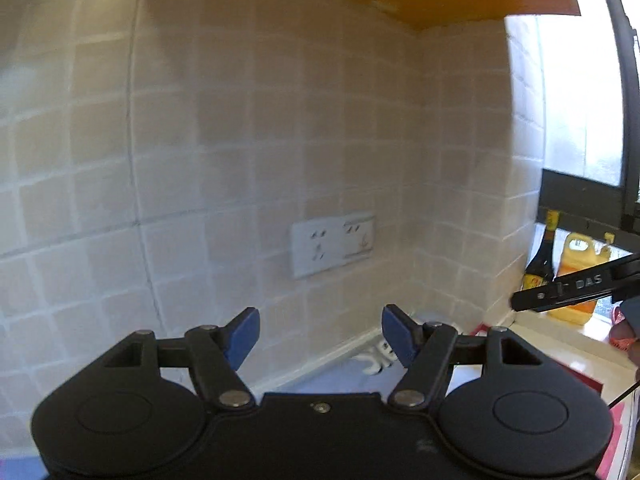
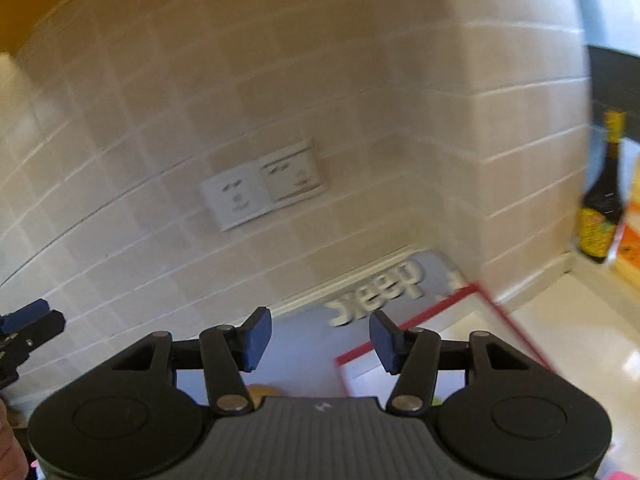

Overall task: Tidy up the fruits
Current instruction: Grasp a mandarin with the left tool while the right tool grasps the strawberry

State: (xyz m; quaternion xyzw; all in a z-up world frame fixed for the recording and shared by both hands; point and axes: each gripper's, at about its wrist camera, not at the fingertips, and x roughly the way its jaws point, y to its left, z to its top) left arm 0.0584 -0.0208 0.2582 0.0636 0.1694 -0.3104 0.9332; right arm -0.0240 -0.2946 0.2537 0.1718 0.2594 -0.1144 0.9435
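My left gripper (image 1: 320, 336) is open and empty, raised and facing the tiled wall. My right gripper (image 2: 320, 338) is open and empty, also raised, above a blue-grey mat (image 2: 304, 344) with white letters. A sliver of a yellow-orange fruit (image 2: 262, 392) shows just behind the right gripper's body on the mat. A red-edged white tray (image 2: 452, 320) lies to the right of the mat. The right gripper's side shows in the left wrist view (image 1: 576, 286); the left gripper's tip shows in the right wrist view (image 2: 28, 324). The mat (image 1: 348, 372) barely shows below the left gripper.
A white double socket (image 1: 332, 246) (image 2: 262, 186) is on the tiled wall. A dark sauce bottle (image 1: 542, 260) (image 2: 600, 204) and a yellow oil jug (image 1: 580, 268) stand on the window sill at the right. A white counter (image 2: 580, 340) runs right.
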